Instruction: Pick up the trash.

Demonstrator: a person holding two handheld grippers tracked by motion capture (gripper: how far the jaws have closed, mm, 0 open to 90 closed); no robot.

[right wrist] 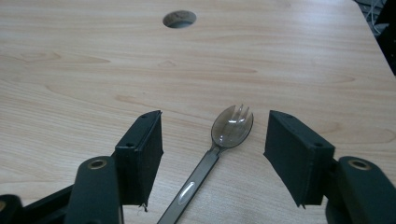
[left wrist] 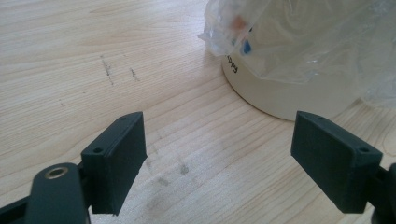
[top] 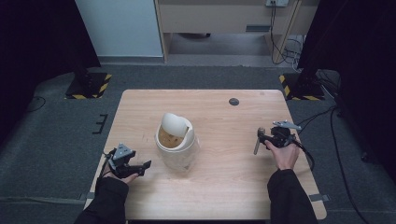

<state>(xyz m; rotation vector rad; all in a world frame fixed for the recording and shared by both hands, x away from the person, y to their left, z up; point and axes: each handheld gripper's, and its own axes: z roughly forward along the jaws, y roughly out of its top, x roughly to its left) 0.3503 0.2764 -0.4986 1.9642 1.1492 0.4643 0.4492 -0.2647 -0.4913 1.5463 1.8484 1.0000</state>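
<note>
Right gripper sat unclenched astride the spork, pads not touching. Left gripper hung released by the bin. Best centre on the handle before clamping.

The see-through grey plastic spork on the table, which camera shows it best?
The right gripper view. There the see-through grey plastic spork lies close up on the wooden table, its little prongs clear, between the right gripper's open jaws, untouched. The high view shows it as a small grey stick beside that gripper.
</note>
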